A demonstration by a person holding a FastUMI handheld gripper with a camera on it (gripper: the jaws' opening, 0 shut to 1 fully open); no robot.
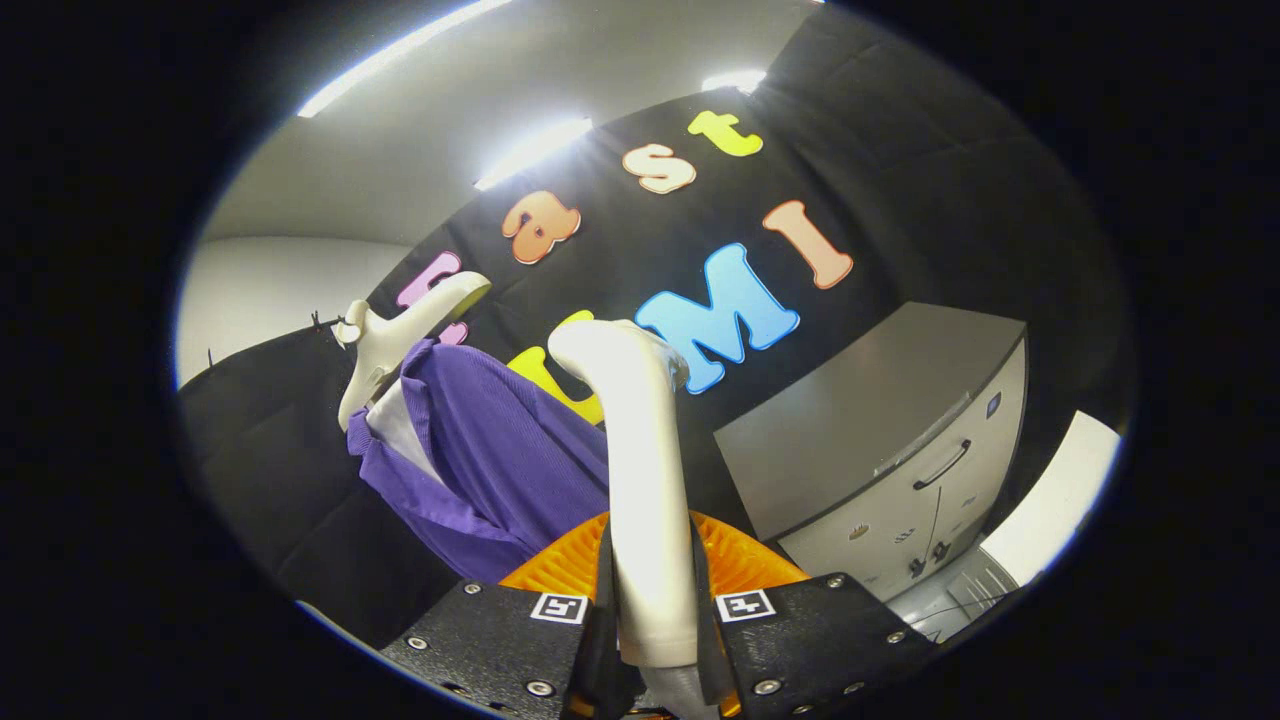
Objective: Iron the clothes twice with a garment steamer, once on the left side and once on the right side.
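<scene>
While my gripper (652, 600) is clamped on the steamer (640, 470), both fingers pressing its white handle at the lower centre of the frame, the steamer's head curves up toward mid-frame. Left of centre hangs the purple garment (490, 460) on a white hanger (400, 335), just beside the steamer; I cannot tell whether they touch. At the right stands a grey cabinet (880, 430).
</scene>
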